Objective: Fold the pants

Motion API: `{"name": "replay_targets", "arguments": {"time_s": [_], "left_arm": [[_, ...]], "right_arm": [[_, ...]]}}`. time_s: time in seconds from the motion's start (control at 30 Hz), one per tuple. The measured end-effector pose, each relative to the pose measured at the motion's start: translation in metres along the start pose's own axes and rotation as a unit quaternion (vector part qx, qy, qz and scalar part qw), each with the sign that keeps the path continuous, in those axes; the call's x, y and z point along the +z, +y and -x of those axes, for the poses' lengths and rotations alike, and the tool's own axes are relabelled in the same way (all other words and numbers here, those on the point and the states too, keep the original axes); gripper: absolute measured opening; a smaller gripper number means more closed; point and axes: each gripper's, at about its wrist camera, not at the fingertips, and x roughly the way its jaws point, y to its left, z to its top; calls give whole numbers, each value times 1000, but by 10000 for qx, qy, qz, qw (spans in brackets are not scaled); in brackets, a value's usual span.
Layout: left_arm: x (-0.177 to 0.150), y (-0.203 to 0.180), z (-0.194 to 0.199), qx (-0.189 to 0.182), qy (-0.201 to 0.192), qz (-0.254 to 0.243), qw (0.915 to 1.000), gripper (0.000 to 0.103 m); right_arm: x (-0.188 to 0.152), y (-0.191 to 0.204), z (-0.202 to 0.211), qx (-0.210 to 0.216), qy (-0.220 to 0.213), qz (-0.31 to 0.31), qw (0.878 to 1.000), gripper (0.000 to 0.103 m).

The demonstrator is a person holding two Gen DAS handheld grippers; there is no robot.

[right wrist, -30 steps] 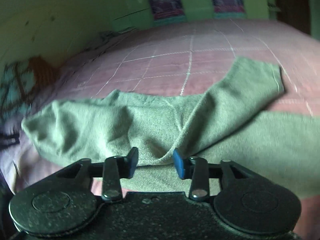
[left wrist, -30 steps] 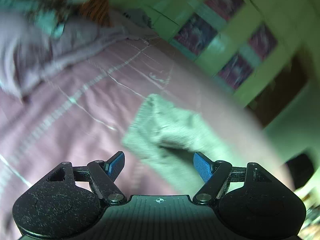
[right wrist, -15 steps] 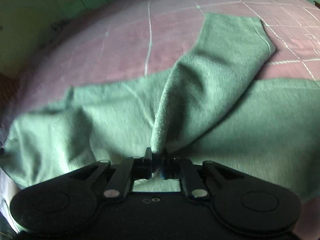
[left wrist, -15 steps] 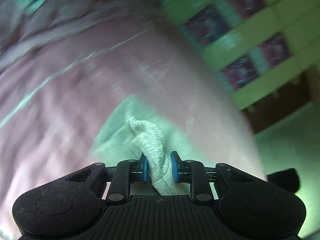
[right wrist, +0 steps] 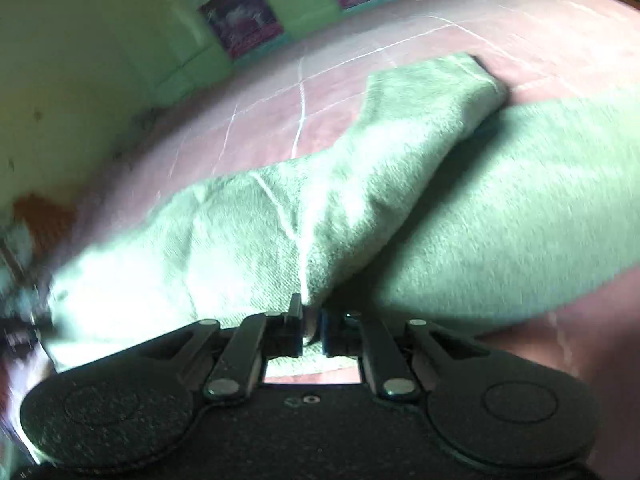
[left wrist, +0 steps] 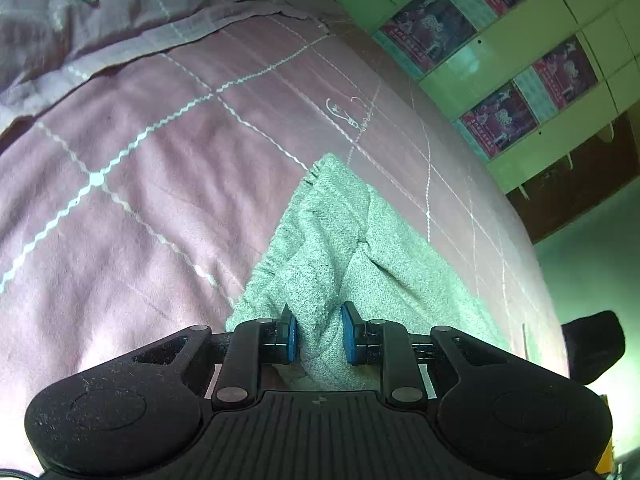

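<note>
**Both grippers pinching the pants on the bed**

You are holding the grey-green pants (left wrist: pixel 352 248) with 2 grippers at once, and the garment is lying on the pink quilted bedspread (left wrist: pixel 152 184). Your left gripper (left wrist: pixel 319 334) is clamping a bunched ridge of the knit fabric between its blue pads (left wrist: pixel 289 336), with the cloth rising up through the jaws. From there the pants are running away from you in the left wrist view, their long axis pointing up toward the gathered end (left wrist: pixel 324 164) near the white stitching.

Your right gripper (right wrist: pixel 311 326) is squeezing a thin fold of the same pants (right wrist: pixel 400 168), jaws nearly touching. In this blurred view, 1 leg is stretching diagonally up to the right, its cuff (right wrist: pixel 480 76) pointing at the far side of the bed, while the other part is spreading out left and right below it.

The green wall (right wrist: pixel 80 60) behind is carrying dark posters (left wrist: pixel 432 28).
</note>
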Motion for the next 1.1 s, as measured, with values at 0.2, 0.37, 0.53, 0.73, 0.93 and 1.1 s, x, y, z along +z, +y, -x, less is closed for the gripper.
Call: {"name": "replay_targets", "arguments": {"time_s": [0.2, 0.37, 0.53, 0.73, 0.93, 1.1], "left_arm": [[5, -11, 21, -327, -293, -166, 9989, 23], [-9, -3, 5, 319, -27, -574, 9978, 22], [-14, -29, 18, 814, -253, -1041, 9909, 33], [-35, -56, 48, 1571, -883, -955, 9790, 98], [-60, -77, -14, 2297, 67, -1199, 9658, 98], [-67, -73, -23, 2302, 4, -1212, 9656, 103]], "right_arm": [[17, 10, 24, 113, -237, 167, 9995, 6], [1, 10, 27, -128, -275, 309, 9991, 5], [-5, 5, 13, -416, -122, 101, 9990, 8], [27, 35, 38, -766, -793, 458, 9928, 56], [71, 66, -20, -1567, -52, 1693, 9730, 53], [72, 58, -56, -2189, 473, 2326, 9464, 7]]}}
